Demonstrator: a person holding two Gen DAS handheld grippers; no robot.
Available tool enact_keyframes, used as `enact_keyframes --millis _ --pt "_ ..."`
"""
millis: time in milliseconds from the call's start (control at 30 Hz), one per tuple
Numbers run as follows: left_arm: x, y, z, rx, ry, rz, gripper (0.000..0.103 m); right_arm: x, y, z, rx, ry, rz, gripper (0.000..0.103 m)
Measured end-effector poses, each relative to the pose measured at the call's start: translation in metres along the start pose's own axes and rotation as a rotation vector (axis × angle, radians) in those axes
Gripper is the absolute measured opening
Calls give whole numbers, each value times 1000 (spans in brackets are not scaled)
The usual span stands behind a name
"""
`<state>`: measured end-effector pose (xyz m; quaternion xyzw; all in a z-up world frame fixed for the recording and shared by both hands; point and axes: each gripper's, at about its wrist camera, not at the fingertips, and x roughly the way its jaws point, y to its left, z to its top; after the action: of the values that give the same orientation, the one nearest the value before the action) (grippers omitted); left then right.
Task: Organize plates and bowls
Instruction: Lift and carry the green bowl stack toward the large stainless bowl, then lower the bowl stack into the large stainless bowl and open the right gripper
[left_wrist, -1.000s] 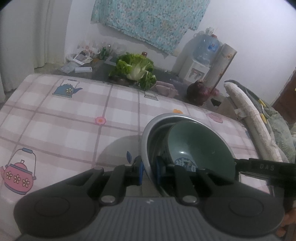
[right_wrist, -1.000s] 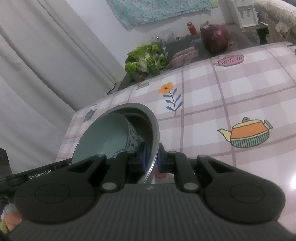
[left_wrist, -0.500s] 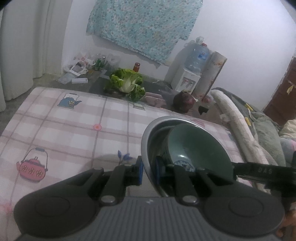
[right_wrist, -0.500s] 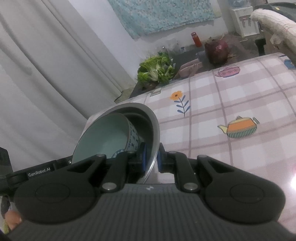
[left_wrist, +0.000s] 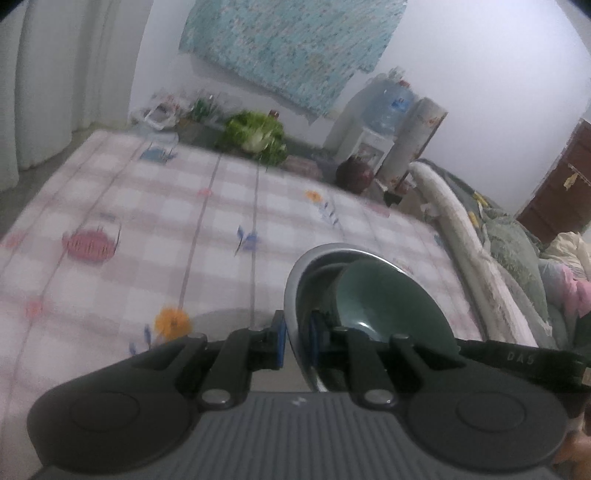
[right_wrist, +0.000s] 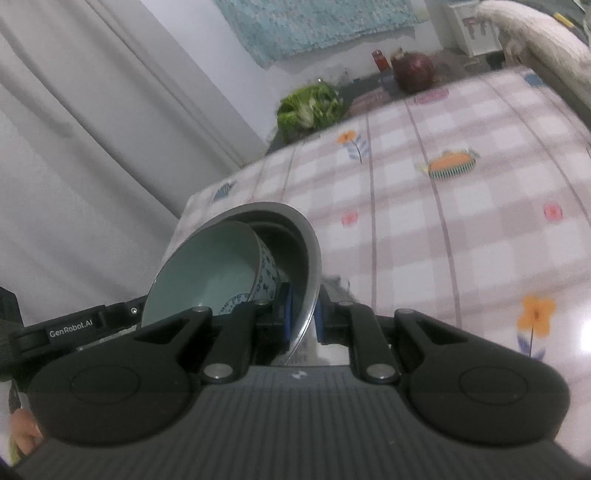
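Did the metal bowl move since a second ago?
Yes. The metal bowl, clamped by both grippers, has been pulled back toward the near table edge: the orange flower now shows beside it, and the greens look farther away.

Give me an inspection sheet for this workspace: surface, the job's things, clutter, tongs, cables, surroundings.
Surface: table under a pink checked cloth printed with teapots and flowers; nothing stands on the part in view.
Job's things: round steel bowl with a pale green ceramic bowl tilted inside it, held clear of the cloth.
Clutter: nothing seen on the cloth.
Tongs: left tongs shut on the steel bowl's rim; right tongs shut on the opposite rim.
Cables: nothing seen.
Surroundings: leafy green cabbage, dark red jar, water dispenser, floral blue cloth on the wall, white curtains, bedding to one side.
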<state>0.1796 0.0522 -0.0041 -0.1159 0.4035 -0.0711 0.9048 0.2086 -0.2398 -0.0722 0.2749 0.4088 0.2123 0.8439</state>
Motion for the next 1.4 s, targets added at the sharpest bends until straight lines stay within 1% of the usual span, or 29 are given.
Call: enact_keyframes --millis 167,267,333,433,533,567,600,633,767,800,833,867,900,933,967,1000,1033,1100,1133,1167,1200,1233,1333,1400 --pt "6 12 -23 -41 49 17 13 7 -5 -25 14 39 -24 12" --pt "10 17 -32 -43 71 22 14 13 -7 -36 11 52 -40 12" --pt "12 19 -35 -41 72 26 14 16 -7 -40 -4 47 -55 12" --pt "8 16 -38 -13 36 27 16 19 -5 -42 -38 34 -82 12" --pt "-3 10 -36 22 -17 34 20 16 -1 -43 -82 16 -110 14" --pt "-6 9 -35 29 -29 38 23 16 1 -41 -95 10 -119 14" --pt "-8 8 -35 34 -37 42 28 15 2 -40 -105 0 -126 20" --pt "-10 9 -34 34 -42 45 34 13 3 -40 -108 -7 -122 22" --pt "-22 13 -38 25 -56 53 44 5 0 -39 -87 -22 -119 24" --pt "-27 13 -39 25 -61 57 51 2 0 -40 -82 -29 -125 33" --pt "-30 14 -40 25 -66 60 58 -2 -1 -41 -81 -39 -140 45" --pt "-36 15 -41 26 -75 64 61 -7 -1 -42 -81 -51 -151 49" --pt "-41 15 -42 31 -87 70 67 -12 -1 -43 -79 -62 -147 53" --pt "-47 13 -42 37 -98 80 74 -18 -1 -45 -74 -70 -137 56" --pt "-52 12 -43 45 -103 88 79 -25 0 -46 -73 -78 -135 58" --pt "-57 10 -43 57 -109 97 86 -31 2 -47 -80 -86 -140 64" --pt "-63 7 -44 73 -117 109 90 -39 6 -49 -95 -99 -150 75" --pt "-72 -1 -47 108 -126 135 94 -55 16 -54 -140 -139 -174 87" --pt "-75 -5 -48 123 -126 148 98 -62 20 -56 -163 -155 -185 90" --pt "-78 -10 -50 141 -126 162 100 -70 26 -60 -192 -171 -200 92" --pt "-81 -14 -53 158 -125 175 102 -76 30 -63 -212 -180 -212 99" --pt "-83 -19 -56 176 -126 187 103 -82 35 -67 -237 -191 -232 102" --pt "-87 -29 -65 226 -100 211 103 -94 48 -81 -298 -202 -279 102" --pt "-89 -33 -72 238 -90 237 103 -99 54 -91 -326 -197 -313 102"
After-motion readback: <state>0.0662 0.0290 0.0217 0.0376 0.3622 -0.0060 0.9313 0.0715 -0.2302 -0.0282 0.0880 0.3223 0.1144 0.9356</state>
